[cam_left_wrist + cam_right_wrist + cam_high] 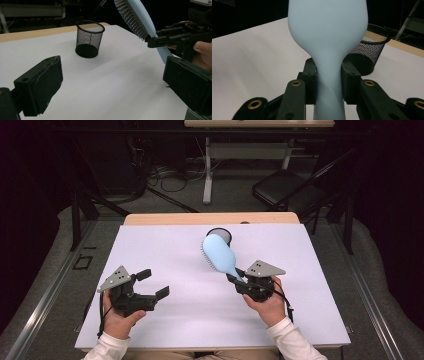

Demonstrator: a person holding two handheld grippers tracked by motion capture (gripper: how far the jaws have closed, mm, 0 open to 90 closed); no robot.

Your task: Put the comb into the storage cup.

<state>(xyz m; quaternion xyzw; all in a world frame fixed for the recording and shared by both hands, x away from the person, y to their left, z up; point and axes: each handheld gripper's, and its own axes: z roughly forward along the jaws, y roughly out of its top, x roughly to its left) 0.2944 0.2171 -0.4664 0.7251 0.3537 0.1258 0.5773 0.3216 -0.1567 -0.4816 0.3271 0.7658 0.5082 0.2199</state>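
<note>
The right claw [239, 278] is clamped on the handle of the pale blue plastic hairbrush [220, 254], holding it tilted above the white surface [175, 320], its head just in front of the black wire-mesh cup [89, 38]. The left claw [152, 283] gapes wide, its 2 jaws holding nothing.

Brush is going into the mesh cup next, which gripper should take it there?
Right, probably. The right gripper already clamps the blue hairbrush by its handle, its head raised near the mesh cup. The left gripper is open, holds nothing and sits farther from the cup.
</note>
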